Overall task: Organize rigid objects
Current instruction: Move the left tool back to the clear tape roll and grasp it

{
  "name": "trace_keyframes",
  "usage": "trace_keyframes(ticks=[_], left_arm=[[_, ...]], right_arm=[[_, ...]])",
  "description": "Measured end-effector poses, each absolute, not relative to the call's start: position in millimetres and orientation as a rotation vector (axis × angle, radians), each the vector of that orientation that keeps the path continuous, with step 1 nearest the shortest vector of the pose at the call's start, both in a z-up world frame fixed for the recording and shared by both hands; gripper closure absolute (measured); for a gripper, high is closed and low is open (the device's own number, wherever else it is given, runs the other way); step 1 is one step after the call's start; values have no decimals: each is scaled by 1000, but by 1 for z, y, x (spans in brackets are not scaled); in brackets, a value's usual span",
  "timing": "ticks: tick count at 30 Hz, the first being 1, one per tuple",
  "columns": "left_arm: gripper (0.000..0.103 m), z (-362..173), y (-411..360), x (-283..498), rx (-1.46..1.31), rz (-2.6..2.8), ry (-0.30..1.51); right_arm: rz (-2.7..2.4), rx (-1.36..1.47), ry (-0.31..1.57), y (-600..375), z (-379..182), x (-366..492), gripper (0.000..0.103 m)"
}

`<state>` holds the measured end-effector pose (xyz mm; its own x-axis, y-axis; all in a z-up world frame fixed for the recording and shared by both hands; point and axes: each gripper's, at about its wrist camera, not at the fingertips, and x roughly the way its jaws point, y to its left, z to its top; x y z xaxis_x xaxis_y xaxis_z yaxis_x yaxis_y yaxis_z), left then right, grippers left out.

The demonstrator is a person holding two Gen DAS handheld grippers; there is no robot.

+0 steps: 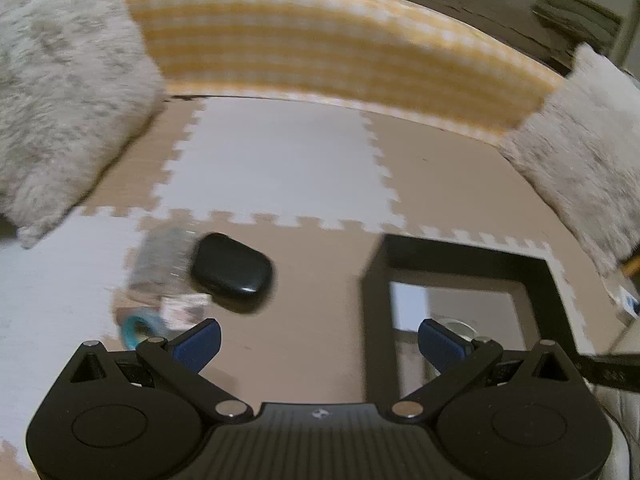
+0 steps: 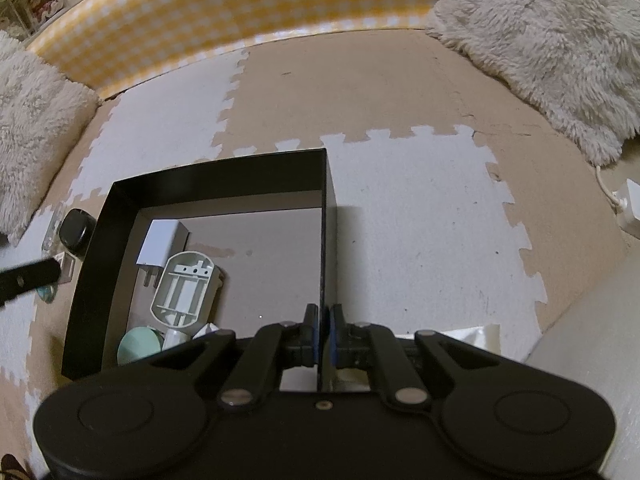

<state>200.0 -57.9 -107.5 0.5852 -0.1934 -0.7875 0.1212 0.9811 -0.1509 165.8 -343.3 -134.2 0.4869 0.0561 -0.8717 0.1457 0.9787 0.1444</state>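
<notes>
My left gripper point(image 1: 320, 344) stands wide open above the foam mat with nothing between its fingers. Just ahead and to its left lie a black rounded case point(image 1: 232, 266), a clear plastic item point(image 1: 164, 264) and a teal tape ring point(image 1: 138, 326), all blurred. The black open box point(image 1: 460, 256) sits to the right. My right gripper point(image 2: 323, 332) is shut on the right wall of the black box point(image 2: 220, 176). Inside the box lie a white charger point(image 2: 160, 246), a white oval plastic shell point(image 2: 184, 288) and a mint round piece point(image 2: 140, 344). The black case point(image 2: 76, 232) lies outside the box's left wall.
A yellow checked barrier point(image 1: 320, 48) borders the far side of the puzzle mat point(image 2: 420, 220). Fluffy cushions point(image 1: 60, 100) point(image 2: 540, 40) lie at both sides. A white plug with a cable point(image 2: 628, 204) lies at the right edge. One finger of the left gripper point(image 2: 28, 280) shows left of the box.
</notes>
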Motion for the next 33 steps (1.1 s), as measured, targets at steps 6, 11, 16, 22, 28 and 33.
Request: trace_keyframes(ticks=[6,11,16,22,28,33], left_arm=[[0,-110,-26,211,-121,-90,919],[0,-115,-3,218,-172,-27,922],[0,-125,20,222,-221,59,930],[0,-143,38,225,-253,138,966],[0,-162,42,223,-264,168,975],[9,-166,49,221,-342,170,940]], right_arm=[[-56,216,1069,-344,-135,166,96],[-54,212,1068,-344,-135,166,96],[-55,211,1066,-343,-135,166,96],[-58,213,1065,-344,-135,166,94],[-61,209,1063,-344,-136,165,91],[-62,205,1064,-345,-136,165,91]])
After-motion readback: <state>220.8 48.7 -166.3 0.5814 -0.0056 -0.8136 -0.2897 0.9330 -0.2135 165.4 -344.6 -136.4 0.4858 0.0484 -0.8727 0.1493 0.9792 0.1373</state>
